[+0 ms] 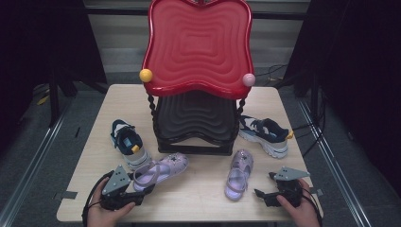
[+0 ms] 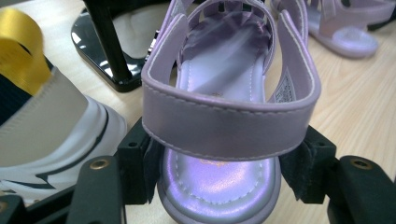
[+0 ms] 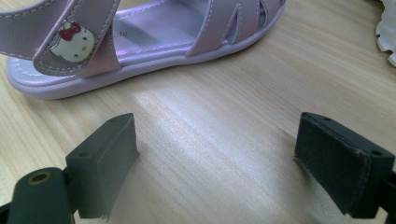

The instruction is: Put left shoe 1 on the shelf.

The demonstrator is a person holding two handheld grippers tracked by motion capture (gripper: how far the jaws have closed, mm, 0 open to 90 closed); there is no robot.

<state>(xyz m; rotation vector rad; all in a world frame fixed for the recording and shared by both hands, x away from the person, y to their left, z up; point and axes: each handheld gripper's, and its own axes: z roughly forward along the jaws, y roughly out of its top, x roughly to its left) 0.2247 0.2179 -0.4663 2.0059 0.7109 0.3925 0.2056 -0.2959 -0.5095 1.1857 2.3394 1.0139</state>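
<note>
Left gripper (image 1: 142, 189) clamped across the heel end of a lilac sandal (image 1: 163, 169), pads (image 2: 299, 170) pressing both sides of the sole below the heel strap. Sandal at the table's (image 1: 198, 203) front left, toe toward the rack (image 1: 196, 123), heel close to the front edge. Tight on that side: a navy and white sneaker (image 1: 126, 142) just beside the sandal, the rack's black base (image 2: 100, 51) right ahead of the toe.

Right gripper (image 1: 267, 187) wide open and holding nothing, low over bare wood near the front right corner, with little table left between it and the edge. Second sandal (image 1: 239, 174) just ahead of it, apart from the jaws. Open wood between the two sandals in the middle front. Second sneaker (image 1: 265, 135) behind, beside the rack's right leg, close to the right edge.

A cartoon cat face with a red bow (image 3: 70, 42) on the second sandal's strap. A small sewn label (image 2: 285, 91) inside the held sandal's strap, print too small to read.
</note>
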